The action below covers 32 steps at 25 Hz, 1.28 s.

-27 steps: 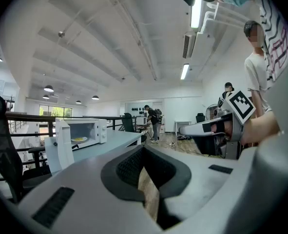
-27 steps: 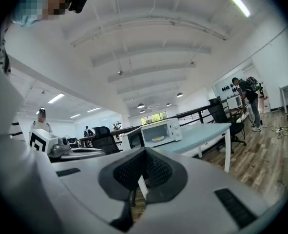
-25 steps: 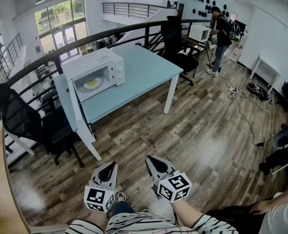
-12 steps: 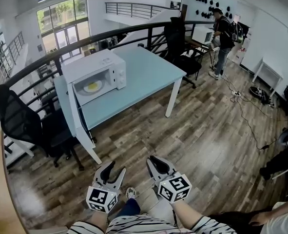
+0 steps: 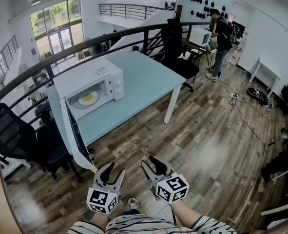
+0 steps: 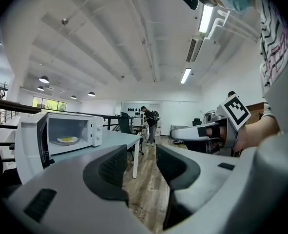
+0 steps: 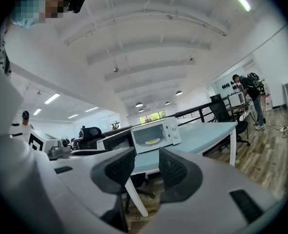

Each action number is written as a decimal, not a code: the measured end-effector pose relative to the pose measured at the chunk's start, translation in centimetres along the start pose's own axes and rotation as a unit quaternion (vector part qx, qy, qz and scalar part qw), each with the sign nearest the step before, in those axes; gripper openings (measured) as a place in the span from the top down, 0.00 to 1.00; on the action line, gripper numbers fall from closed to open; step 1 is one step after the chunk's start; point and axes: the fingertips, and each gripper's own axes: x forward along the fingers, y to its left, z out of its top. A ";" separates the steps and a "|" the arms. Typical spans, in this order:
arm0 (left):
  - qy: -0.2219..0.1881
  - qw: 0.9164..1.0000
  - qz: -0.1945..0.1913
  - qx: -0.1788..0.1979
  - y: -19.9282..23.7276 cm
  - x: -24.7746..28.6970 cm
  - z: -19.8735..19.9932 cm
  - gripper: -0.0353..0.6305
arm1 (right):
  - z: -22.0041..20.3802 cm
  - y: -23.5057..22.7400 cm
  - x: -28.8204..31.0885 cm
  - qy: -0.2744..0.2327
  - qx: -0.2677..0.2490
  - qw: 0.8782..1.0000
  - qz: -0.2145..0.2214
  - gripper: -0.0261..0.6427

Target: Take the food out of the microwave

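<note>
The food (image 5: 87, 99), a yellow portion on a pale plate (image 5: 79, 103), sat inside the white microwave (image 5: 105, 72). Its door (image 5: 66, 126) stood open at the left end of the pale blue surface (image 5: 144, 82). Low over the wooden floor (image 5: 207, 130), well apart from the surface, the left claw (image 5: 115, 169) and right claw (image 5: 151, 163) had each just been opening, jaws wide with nothing between them.

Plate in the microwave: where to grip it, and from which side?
Grip the plate by its near rim, coming straight in through the open front of the microwave. It lies flat in the cavity, walled on the other sides, so only the front edge looks reachable. The door stands swung out at the head view's left; probably keep right of it.
</note>
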 end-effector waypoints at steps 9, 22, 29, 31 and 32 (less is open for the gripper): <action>0.006 1.000 -0.002 -0.006 4.9 3.0 0.1 0.70 | 0.8 -1.2 5.9 0.003 0.010 1.000 -0.006 0.74; 0.014 0.997 0.075 -0.025 9.2 6.4 -0.2 0.70 | 1.5 -4.7 12.3 0.030 0.012 0.998 0.051 0.74; 0.009 0.986 0.159 -0.045 11.0 9.1 0.3 0.70 | 2.7 -8.2 15.5 0.060 -0.006 0.992 0.114 0.74; 0.008 0.983 0.180 -0.048 11.3 10.0 0.4 0.70 | 3.2 -9.2 16.4 0.065 -0.011 0.989 0.132 0.74; 0.008 0.981 0.189 -0.049 11.4 10.4 0.5 0.70 | 3.5 -9.7 16.8 0.067 -0.013 0.988 0.140 0.74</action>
